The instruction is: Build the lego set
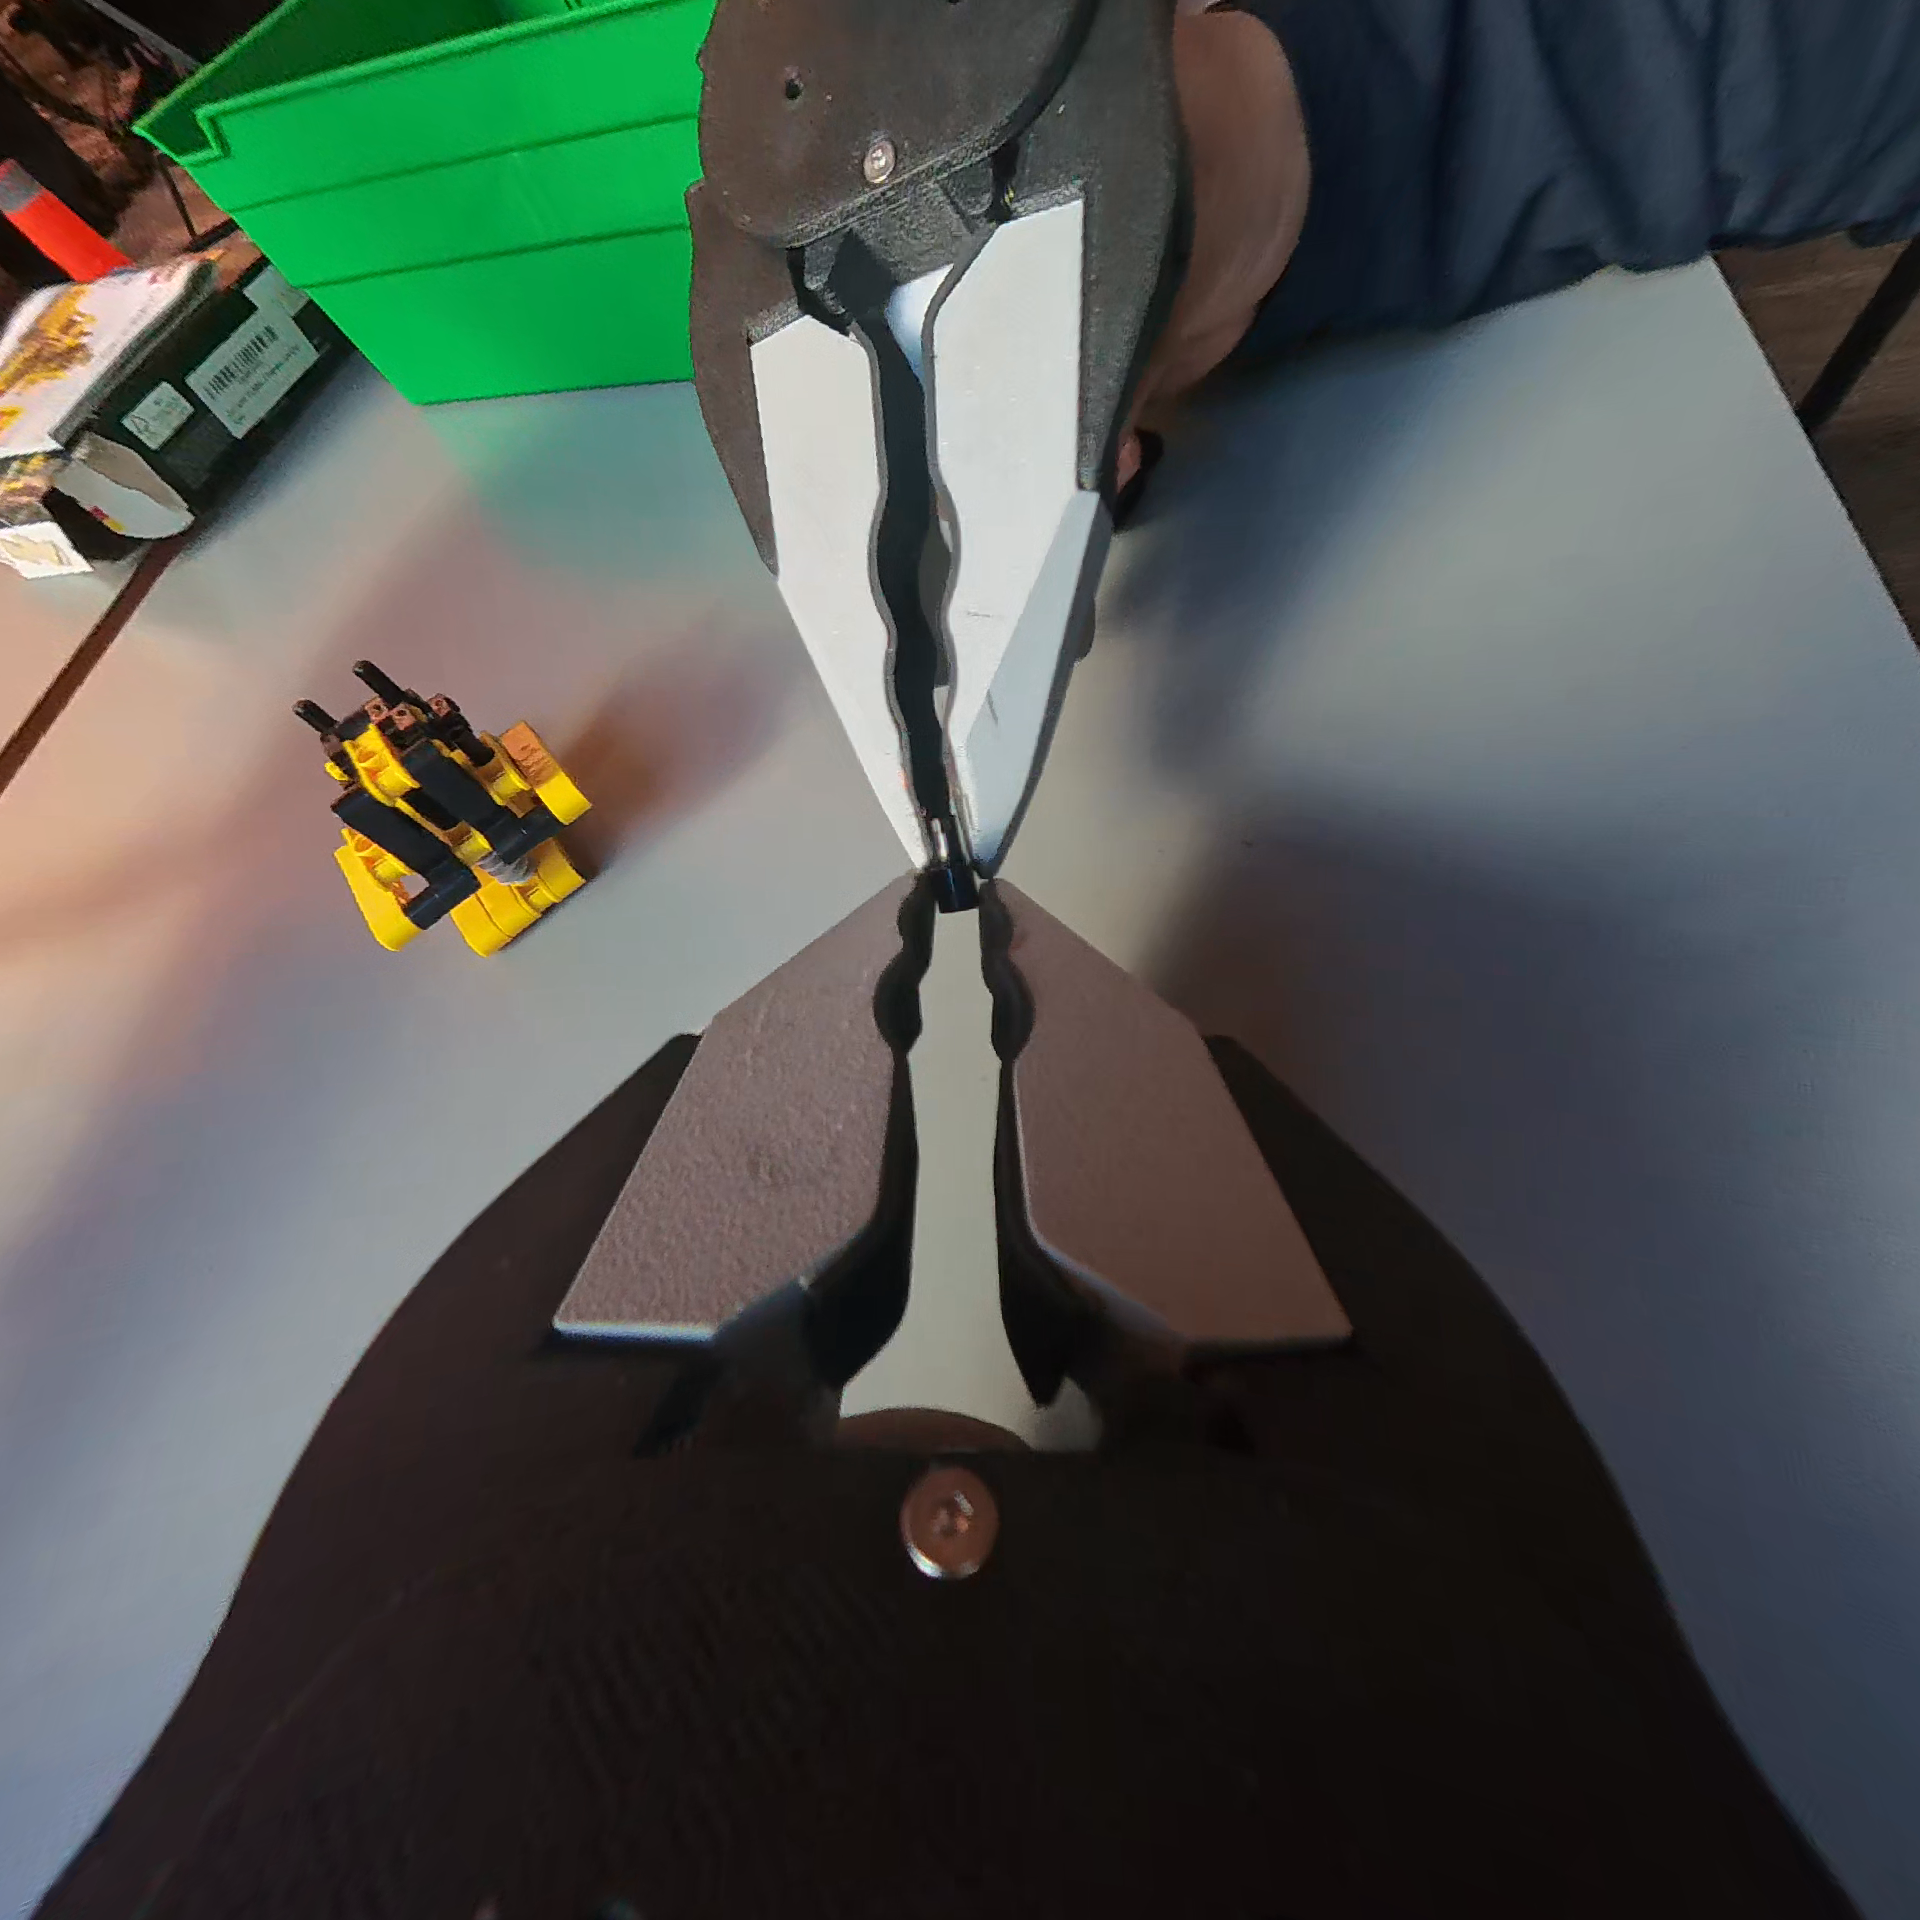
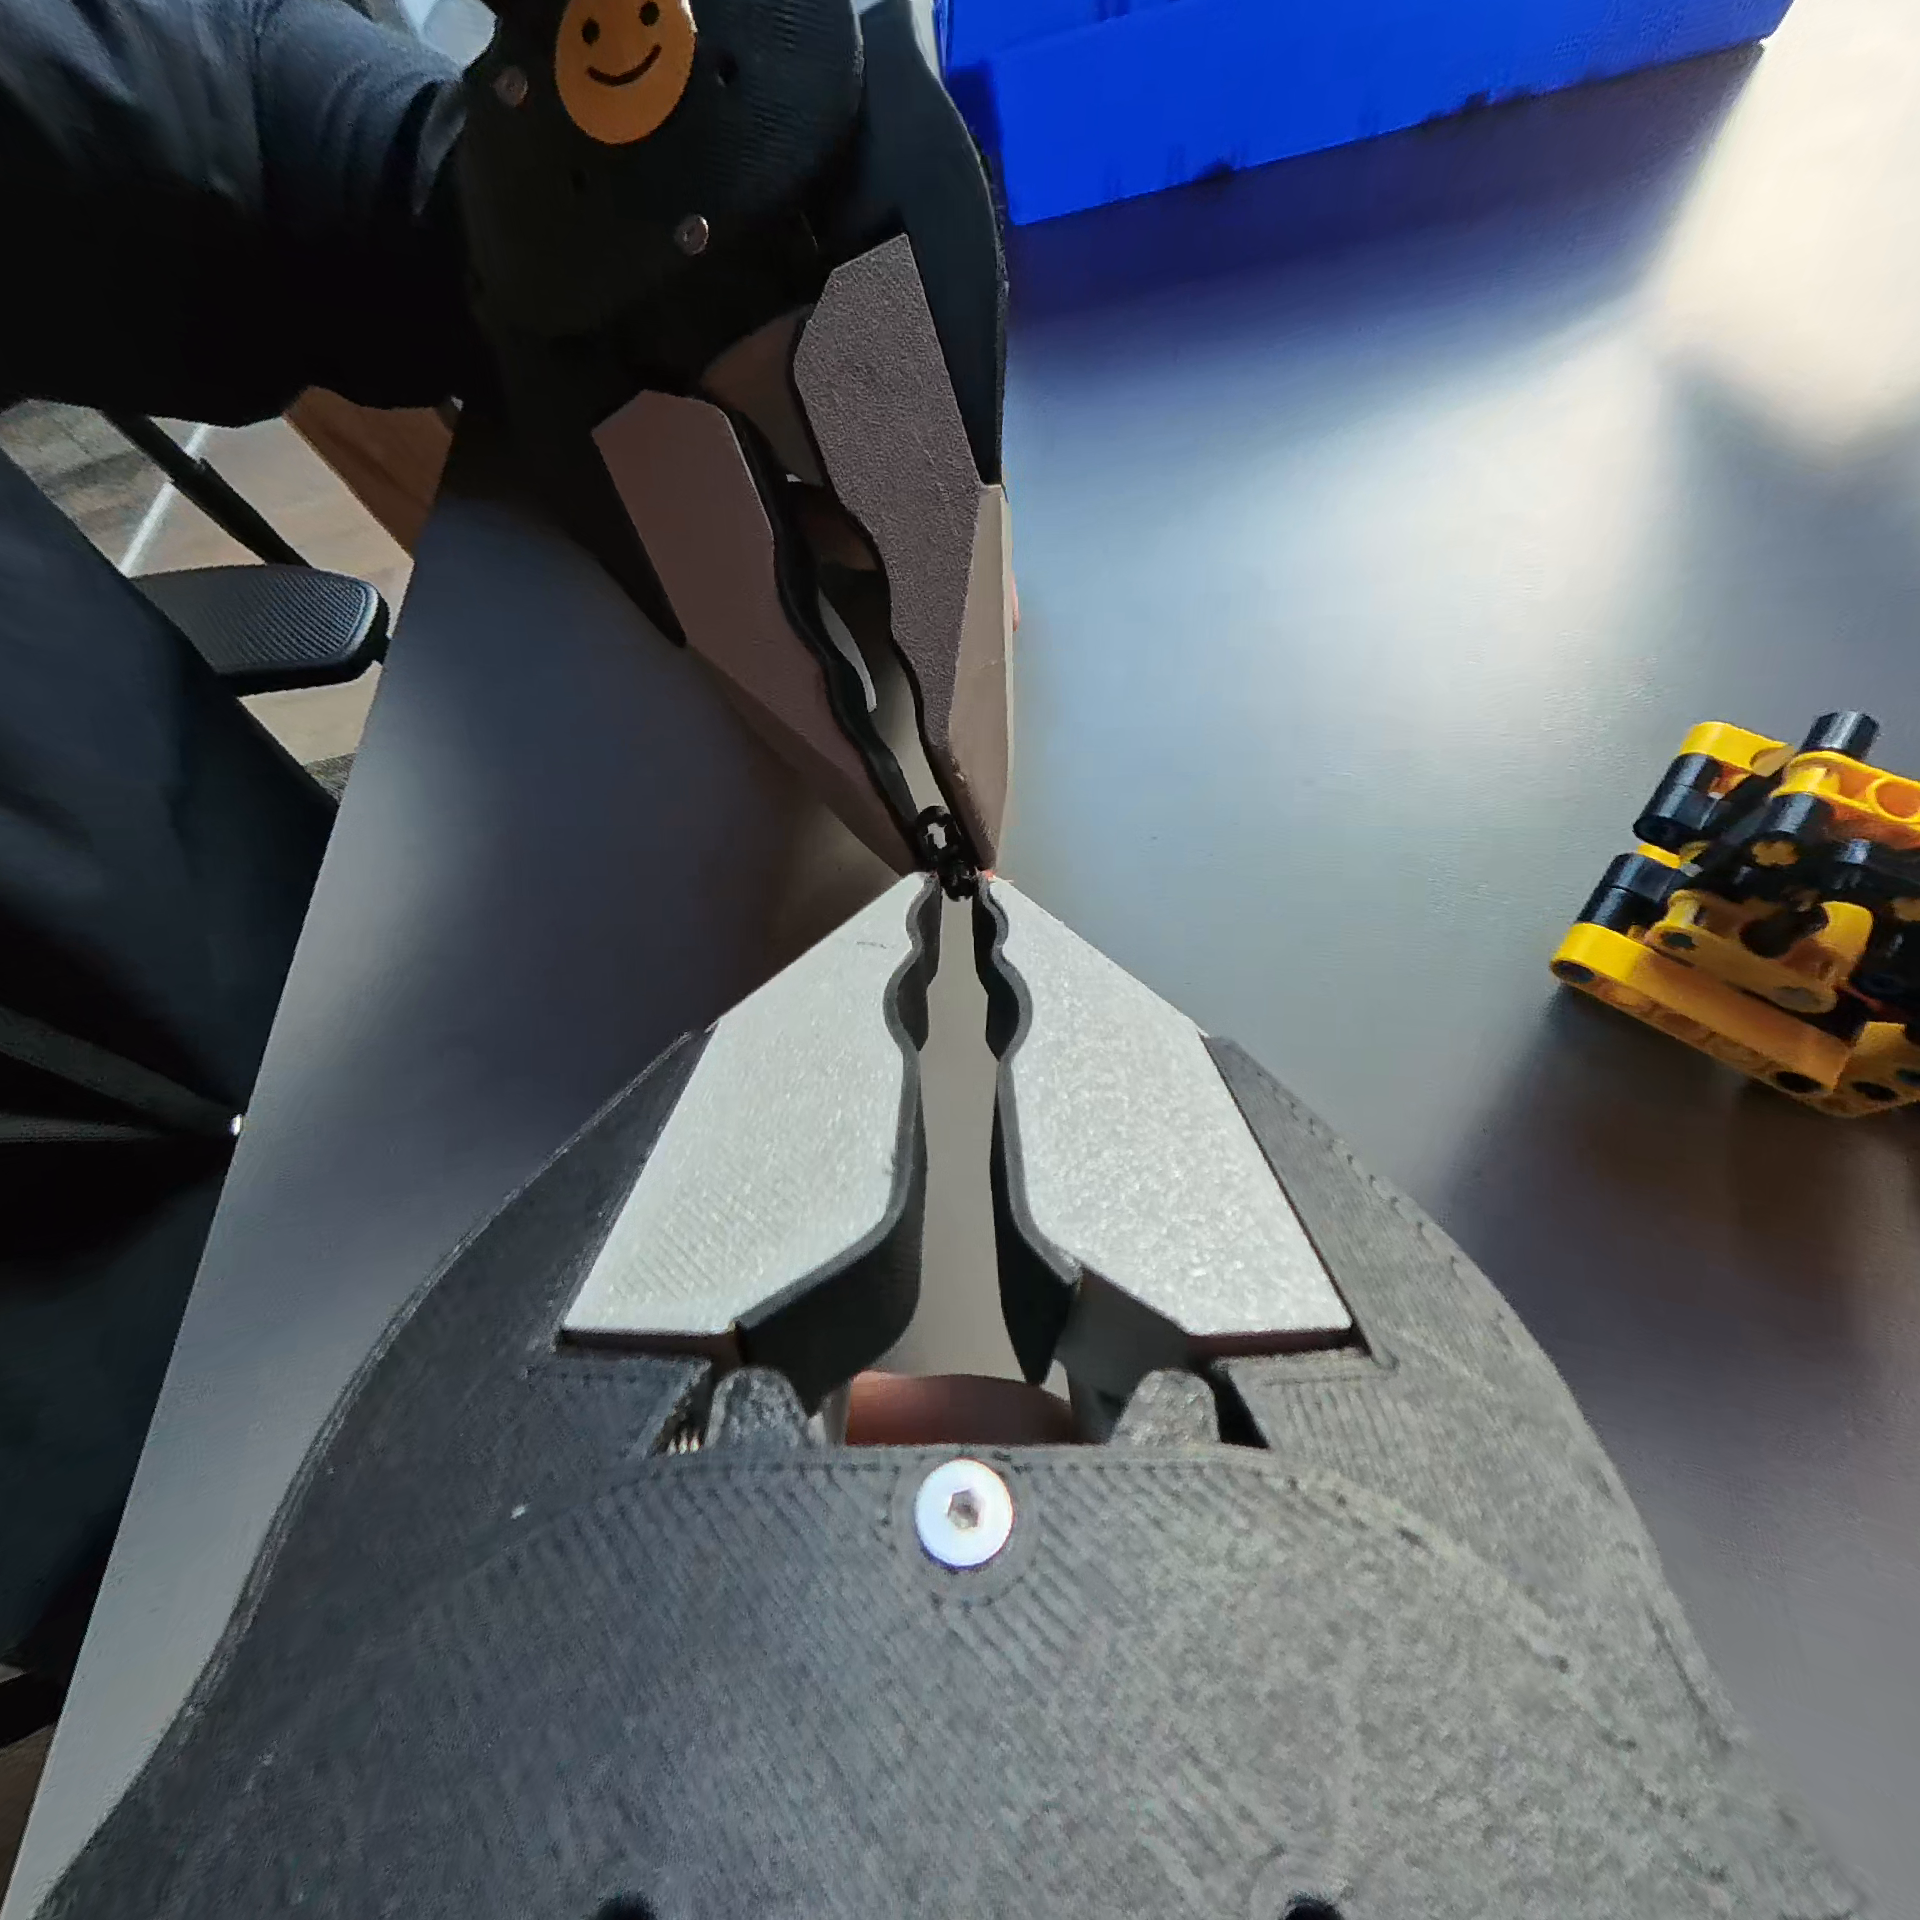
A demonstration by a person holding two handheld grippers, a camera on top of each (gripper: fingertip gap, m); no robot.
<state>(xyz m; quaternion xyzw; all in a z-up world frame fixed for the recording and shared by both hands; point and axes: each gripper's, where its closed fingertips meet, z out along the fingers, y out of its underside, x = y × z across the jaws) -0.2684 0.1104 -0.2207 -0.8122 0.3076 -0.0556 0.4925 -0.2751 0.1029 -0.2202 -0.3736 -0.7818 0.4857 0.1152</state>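
Left wrist view, and the action is right at centre frame: the left claw (image 1: 954, 896), dark brown fingers drawn close, meets the right claw (image 1: 943, 831) tip to tip, the pale grey fingers of that one reaching down from the top of the frame. Between them sits a tiny black lego pin (image 1: 950, 883). The right claw is clamped on its far end, while the left claw's tips flank the near end; whether they truly bite on it I cannot tell from here.

Over in the right wrist view it's the mirror picture: the right claw (image 2: 958, 896) comes up from the bottom, the left claw (image 2: 951, 844) comes down from the upper left, and the small black pin (image 2: 943, 847) is pinched at the tips there. A second small piece may be involved; it's too small to settle.

Now outward. The yellow and black lego model (image 1: 452, 810) stands alone on the pale grey tabletop (image 1: 1455, 935), off to the left of the claws in the left wrist view and well apart from them. In the right wrist view the same model (image 2: 1756, 935) lies at the right edge.

The pin's long axis runs claw to claw, so my read is a hand-over or a mating. After that the model is a sideways reach for either claw, neither clearly nearer.

Background: a green plastic bin (image 1: 457, 208) upper left, a blue plastic bin (image 2: 1299, 94) at the top of the right wrist view.
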